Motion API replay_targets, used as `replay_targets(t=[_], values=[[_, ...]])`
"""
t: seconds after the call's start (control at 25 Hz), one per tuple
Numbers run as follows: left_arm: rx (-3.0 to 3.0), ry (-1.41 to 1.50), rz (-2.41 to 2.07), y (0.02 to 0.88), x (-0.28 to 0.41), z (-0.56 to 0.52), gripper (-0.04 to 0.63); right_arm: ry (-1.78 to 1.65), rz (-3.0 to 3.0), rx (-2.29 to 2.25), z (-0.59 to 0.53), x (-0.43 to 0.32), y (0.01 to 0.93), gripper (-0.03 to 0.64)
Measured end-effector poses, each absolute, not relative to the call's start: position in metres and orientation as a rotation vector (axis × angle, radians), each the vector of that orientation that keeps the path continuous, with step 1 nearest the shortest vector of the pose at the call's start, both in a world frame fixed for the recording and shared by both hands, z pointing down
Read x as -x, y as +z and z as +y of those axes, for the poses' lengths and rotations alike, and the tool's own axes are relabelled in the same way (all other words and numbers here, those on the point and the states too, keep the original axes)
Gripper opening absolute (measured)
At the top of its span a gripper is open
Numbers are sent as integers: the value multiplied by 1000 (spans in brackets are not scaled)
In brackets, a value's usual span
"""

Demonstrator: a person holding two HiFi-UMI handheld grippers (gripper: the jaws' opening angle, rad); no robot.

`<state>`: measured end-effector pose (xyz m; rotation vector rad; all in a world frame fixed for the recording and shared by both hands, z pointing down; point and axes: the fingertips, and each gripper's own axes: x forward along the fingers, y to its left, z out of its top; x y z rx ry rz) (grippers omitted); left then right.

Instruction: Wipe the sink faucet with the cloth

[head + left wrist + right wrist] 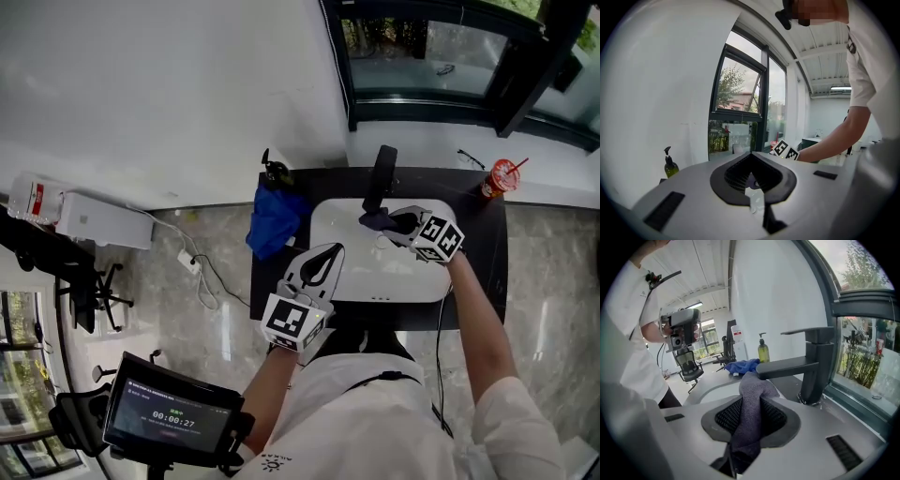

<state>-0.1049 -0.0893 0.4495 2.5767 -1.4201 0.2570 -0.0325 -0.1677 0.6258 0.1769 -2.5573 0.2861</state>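
The black faucet (380, 180) stands at the back of the white sink (347, 281). In the right gripper view the faucet (816, 363) has its spout pointing left. My right gripper (394, 223) is shut on a dark grey cloth (751, 404). The cloth's top bunches up against the end of the spout. That cloth (377, 221) hangs just under the faucet in the head view. My left gripper (328, 255) hovers over the sink's near left part, its jaws together with nothing between them. It points toward the window, away from the faucet.
A blue cloth (275, 223) lies on the dark counter left of the sink, beside a green soap bottle (763, 349). A red cup (500, 176) and glasses (472, 157) sit at the back right. A window ledge runs behind the faucet.
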Motion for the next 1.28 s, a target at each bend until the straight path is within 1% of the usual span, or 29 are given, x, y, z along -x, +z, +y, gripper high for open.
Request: replay_targets(t=[0.12, 0.24, 0.52, 0.72, 0.88, 1.28], values=[[-2599, 226, -1371, 450, 95, -92, 0, 251, -2551, -233, -153, 27, 612, 101], [-2651, 221, -1286, 448, 74, -95, 0, 205, -2550, -401, -140, 13, 593, 101], [-2734, 218, -999, 469, -1, -87, 0, 187, -2459, -839, -99, -56, 569, 103], [-2817, 228, -762, 475, -63, -71, 0, 291, -2302, -1144, -68, -139, 586, 103], [-2846, 265, -640, 483, -91, -54, 0, 365, -2170, -1311, -44, -195, 612, 103], [-2862, 371, -576, 495, -108, -31, 0, 459, -1990, -1416, -23, -263, 667, 103]])
